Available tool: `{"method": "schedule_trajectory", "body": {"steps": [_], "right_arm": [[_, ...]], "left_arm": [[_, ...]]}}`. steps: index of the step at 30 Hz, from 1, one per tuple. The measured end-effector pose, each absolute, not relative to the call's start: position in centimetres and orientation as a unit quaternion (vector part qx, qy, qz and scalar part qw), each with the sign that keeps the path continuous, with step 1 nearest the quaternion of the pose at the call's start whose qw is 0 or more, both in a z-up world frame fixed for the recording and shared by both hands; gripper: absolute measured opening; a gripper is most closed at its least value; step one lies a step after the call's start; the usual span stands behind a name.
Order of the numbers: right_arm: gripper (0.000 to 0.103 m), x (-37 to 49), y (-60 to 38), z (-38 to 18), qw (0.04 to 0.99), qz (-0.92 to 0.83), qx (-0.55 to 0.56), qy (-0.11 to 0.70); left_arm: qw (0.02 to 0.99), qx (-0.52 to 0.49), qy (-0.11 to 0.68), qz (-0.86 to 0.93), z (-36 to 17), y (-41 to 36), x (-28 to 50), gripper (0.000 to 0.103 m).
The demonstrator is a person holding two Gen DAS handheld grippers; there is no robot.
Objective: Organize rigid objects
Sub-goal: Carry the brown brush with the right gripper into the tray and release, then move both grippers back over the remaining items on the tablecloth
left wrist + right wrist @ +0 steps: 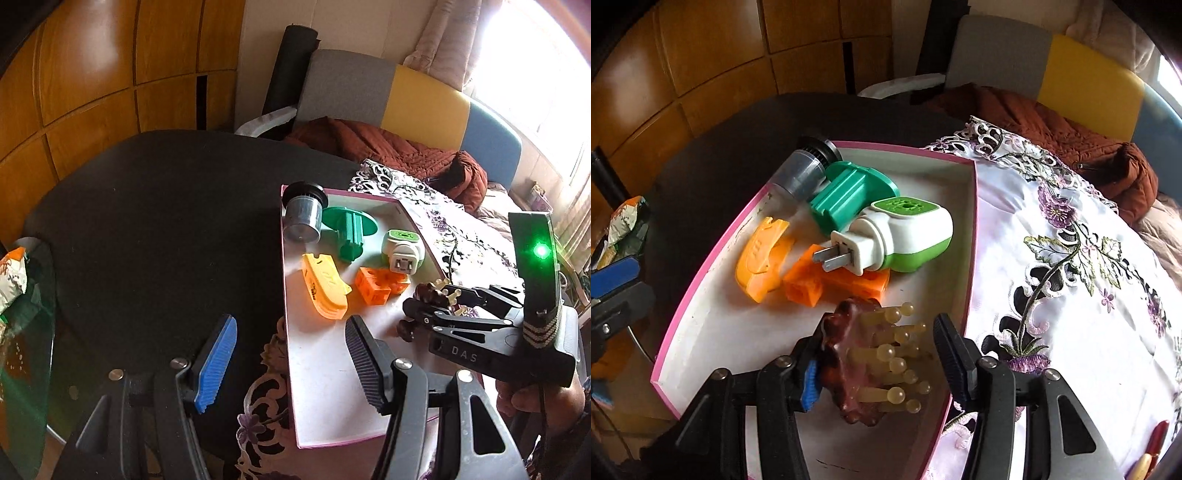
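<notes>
Your right gripper hangs over the pink-rimmed box — the brown scalp massager sits between its jaws, touching only the left pad. Your left gripper gapes wide and empty over the counter.

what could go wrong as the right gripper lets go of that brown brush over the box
The brown brush sits between the right gripper pads above the pink-rimmed box, near its right wall, so it may land on the rim. It could also roll against the orange block.
</notes>
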State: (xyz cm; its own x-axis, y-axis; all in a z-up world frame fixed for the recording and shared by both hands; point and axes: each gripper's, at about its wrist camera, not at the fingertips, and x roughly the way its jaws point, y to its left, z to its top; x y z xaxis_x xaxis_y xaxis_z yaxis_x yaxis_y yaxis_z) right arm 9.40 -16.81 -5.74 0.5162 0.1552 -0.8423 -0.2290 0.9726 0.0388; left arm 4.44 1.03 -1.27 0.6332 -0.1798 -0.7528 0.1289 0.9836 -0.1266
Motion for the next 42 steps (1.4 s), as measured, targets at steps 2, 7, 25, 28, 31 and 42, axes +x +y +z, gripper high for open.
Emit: {"method": "schedule_trajectory", "body": {"steps": [2, 7, 25, 28, 31, 42], "right_arm": [[0.06, 9.3, -16.9, -5.6, 0.87, 0.112, -0.03, 0.479], [0.066, 8.7, -17.0, -5.4, 0.872, 0.114, -0.022, 0.476], [0.087, 5.0, -19.4, -1.5, 0.907, 0.073, 0.013, 0.414], [0.088, 4.2, -20.2, -0.9, 0.913, 0.065, 0.015, 0.403], [0.089, 3.4, -21.0, -0.5, 0.916, 0.056, 0.014, 0.396], [0.089, 0.8, -26.9, 0.7, 0.924, 0.004, 0.047, 0.38]], "left_arm": [[0.904, -0.029, 0.419, -0.085, -1.2, 0.9, 4.3, 0.062], [0.905, -0.024, 0.417, -0.085, -1.0, 0.7, 4.1, 0.062], [0.918, 0.017, 0.387, -0.088, 0.6, -1.1, 2.8, 0.062], [0.922, 0.037, 0.374, -0.091, 1.1, -1.9, 2.3, 0.062], [0.925, 0.049, 0.363, -0.095, 1.6, -2.4, 2.0, 0.062], [0.925, 0.091, 0.347, -0.121, 2.4, -5.0, 0.6, 0.062]]}}
